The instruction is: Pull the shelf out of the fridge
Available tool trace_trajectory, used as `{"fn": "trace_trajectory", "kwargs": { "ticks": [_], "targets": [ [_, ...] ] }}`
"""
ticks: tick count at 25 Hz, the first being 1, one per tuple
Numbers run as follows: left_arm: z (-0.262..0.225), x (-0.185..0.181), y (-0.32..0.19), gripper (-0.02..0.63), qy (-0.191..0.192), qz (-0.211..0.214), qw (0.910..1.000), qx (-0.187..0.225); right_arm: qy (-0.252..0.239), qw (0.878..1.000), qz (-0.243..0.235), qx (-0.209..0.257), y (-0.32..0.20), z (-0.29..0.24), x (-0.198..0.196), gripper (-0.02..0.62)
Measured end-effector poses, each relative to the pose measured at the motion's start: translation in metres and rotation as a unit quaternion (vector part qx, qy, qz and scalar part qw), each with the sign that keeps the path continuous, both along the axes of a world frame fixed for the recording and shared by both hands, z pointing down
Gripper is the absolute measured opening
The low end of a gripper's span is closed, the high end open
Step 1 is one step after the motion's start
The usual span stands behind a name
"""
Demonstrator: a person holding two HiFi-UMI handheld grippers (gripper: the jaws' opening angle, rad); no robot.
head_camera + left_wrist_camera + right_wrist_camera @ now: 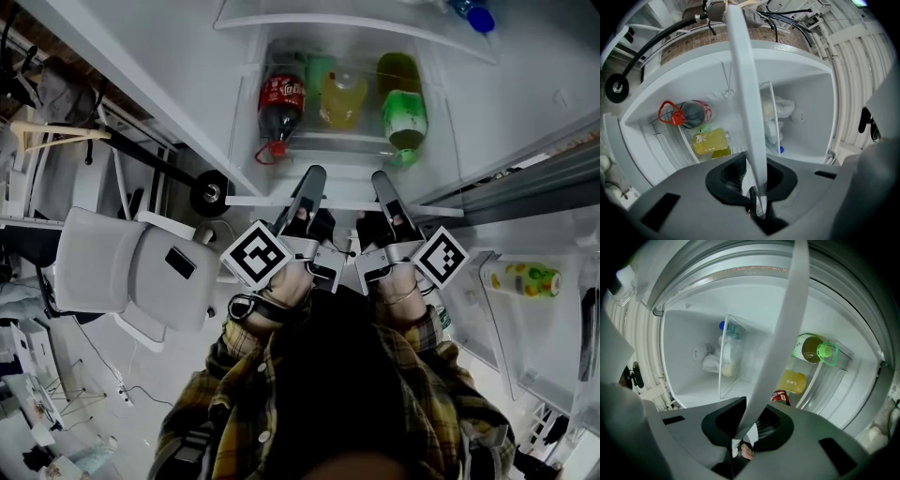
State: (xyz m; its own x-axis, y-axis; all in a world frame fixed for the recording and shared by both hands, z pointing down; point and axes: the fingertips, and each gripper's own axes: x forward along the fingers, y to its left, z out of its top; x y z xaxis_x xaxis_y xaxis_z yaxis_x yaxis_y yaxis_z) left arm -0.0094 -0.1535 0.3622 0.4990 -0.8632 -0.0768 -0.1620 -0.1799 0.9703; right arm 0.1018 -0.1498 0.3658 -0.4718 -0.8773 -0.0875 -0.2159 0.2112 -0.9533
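Jaws on both grippers are clamped down on the front lip of the white fridge shelf [347, 195]. The left gripper [314, 178] and right gripper [380, 183] sit side by side near the middle of it, each nearly closed, with just the thin edge pinched between them. Both point level, straight into the open fridge [239, 112].

The shelf lies flat. Its long axis runs side to side across the opening, and its front edge faces the person. From each gripper view it's a white strip running away from the jaws, splitting the fridge interior in two.

Further in, three bottles lie on their sides with the caps toward the person. The cola bottle [279, 108] has a red label with white script that looks like Coca-Cola, plus a red carry ring on the neck. Next to it are a yellow drink bottle [342, 98] and a green bottle [403, 112] with a green cap. I can't read the print on those two.

Off to the right, a door bin holds a bottle with a yellow-green label [522, 278], too small to read. On the left there's a white chair [131, 267].
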Motion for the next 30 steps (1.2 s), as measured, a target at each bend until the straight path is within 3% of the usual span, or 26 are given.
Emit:
{"fn": "trace_trajectory", "kwargs": {
  "ticks": [30],
  "targets": [
    [-0.0005,-0.0016,-0.0002,0.04,0.023,-0.002,0.9997,-0.002,0.002,1.0,0.0,-0.009,-0.0002,0.0007,-0.0019,0.049]
  ]
}}
